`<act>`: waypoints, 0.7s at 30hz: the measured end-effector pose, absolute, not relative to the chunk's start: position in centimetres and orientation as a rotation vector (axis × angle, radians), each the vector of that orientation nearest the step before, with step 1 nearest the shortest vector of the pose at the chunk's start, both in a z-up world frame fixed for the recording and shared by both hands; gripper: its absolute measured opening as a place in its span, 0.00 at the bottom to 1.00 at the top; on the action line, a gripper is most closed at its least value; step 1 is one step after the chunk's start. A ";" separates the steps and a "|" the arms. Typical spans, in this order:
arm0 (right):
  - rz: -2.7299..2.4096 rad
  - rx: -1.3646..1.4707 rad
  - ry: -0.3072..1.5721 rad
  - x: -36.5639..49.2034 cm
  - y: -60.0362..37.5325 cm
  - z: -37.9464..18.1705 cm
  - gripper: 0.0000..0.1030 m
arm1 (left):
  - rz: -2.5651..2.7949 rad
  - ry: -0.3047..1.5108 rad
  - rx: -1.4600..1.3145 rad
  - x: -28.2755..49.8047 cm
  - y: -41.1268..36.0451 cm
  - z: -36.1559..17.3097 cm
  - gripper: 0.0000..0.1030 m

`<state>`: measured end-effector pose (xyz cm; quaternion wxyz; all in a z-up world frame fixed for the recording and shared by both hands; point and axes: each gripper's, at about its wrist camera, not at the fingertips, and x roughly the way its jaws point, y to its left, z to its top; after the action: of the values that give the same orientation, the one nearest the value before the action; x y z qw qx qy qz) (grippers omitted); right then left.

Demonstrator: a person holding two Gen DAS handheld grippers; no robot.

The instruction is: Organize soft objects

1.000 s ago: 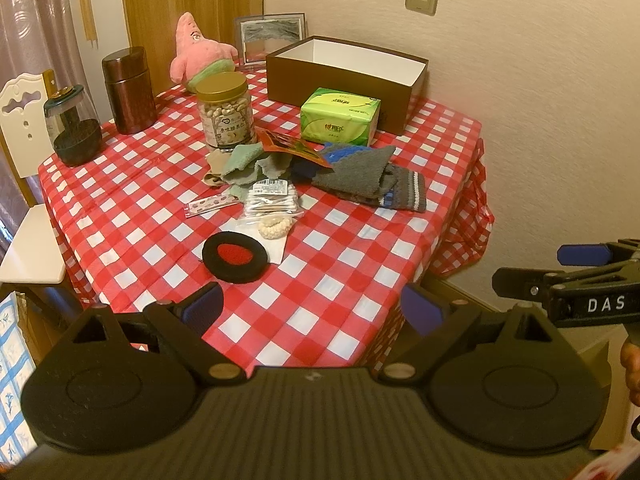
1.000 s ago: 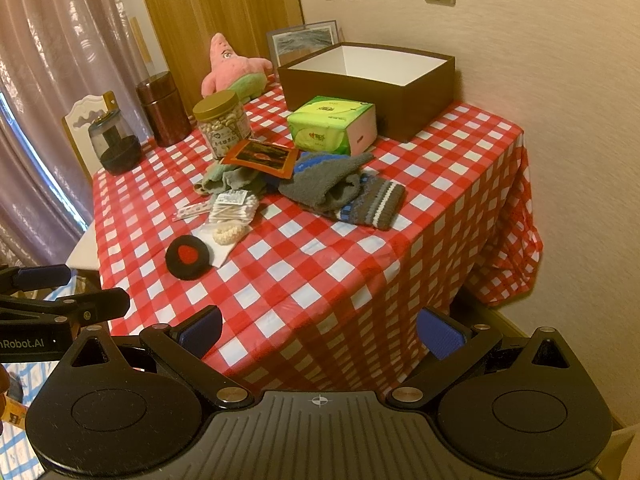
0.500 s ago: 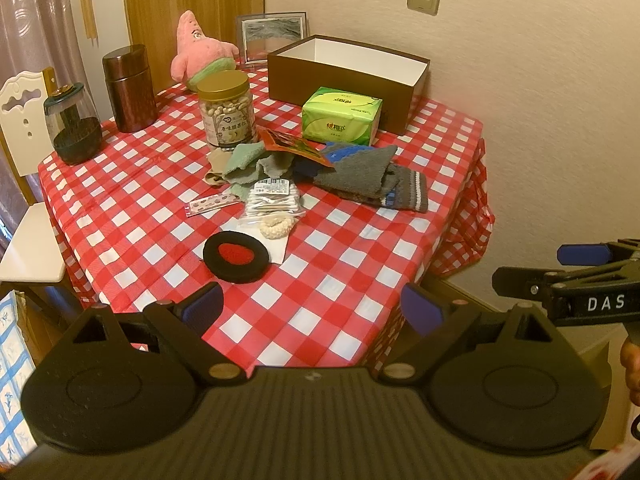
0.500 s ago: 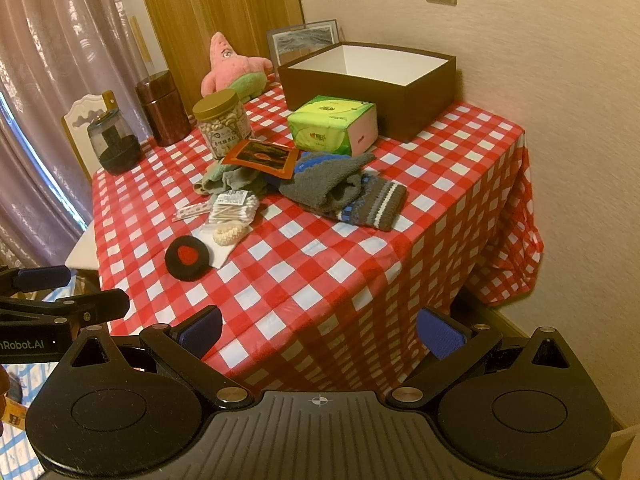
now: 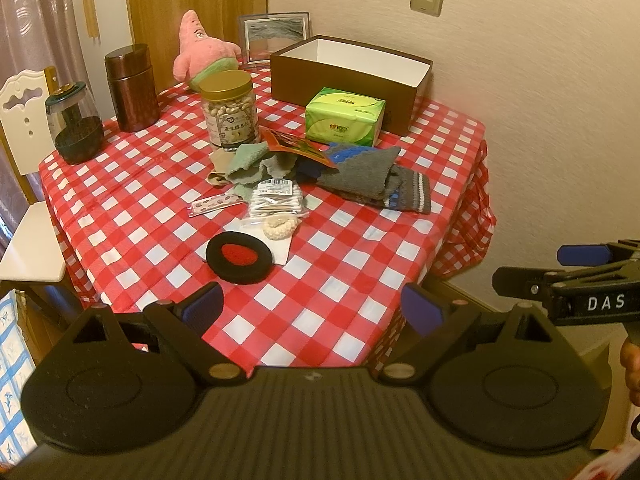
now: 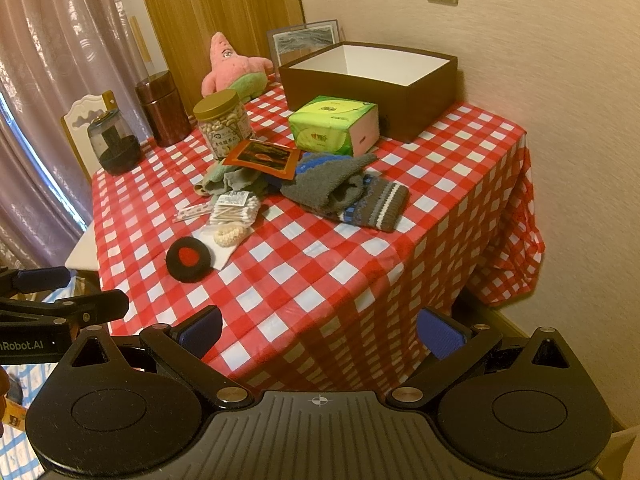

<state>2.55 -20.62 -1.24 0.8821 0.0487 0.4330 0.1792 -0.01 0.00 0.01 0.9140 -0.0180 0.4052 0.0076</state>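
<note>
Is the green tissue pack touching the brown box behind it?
Cannot tell. In both views the green tissue pack overlaps the brown box, hiding any gap or contact.

red-white checked tablecloth (image 5: 160,216), pink plush (image 5: 196,50)

The near part of the table (image 5: 328,304) lies bare, giving open passage up to the black pad (image 5: 239,257). Beyond it socks (image 5: 372,178), cloths (image 5: 256,164) and swabs (image 5: 276,202) crowd the middle; a tissue pack (image 5: 345,116) and jar (image 5: 229,110) stand before the box (image 5: 348,76).
</note>
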 end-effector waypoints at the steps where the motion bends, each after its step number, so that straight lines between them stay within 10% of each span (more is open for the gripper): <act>1: 0.373 0.101 0.902 2.6 -20.6 -1.3 1.00 | 0.016 0.835 -0.038 0.0 0.0 0.0 0.92; 21: 0.385 0.130 0.871 3.9 -20.2 -1.9 1.00 | 0.016 0.834 -0.055 0.3 1.6 -0.5 0.92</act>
<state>3.88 -20.23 -1.88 0.8867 0.0625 0.4191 0.1850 0.27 1.63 -0.47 0.9140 -0.0265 0.4048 0.0078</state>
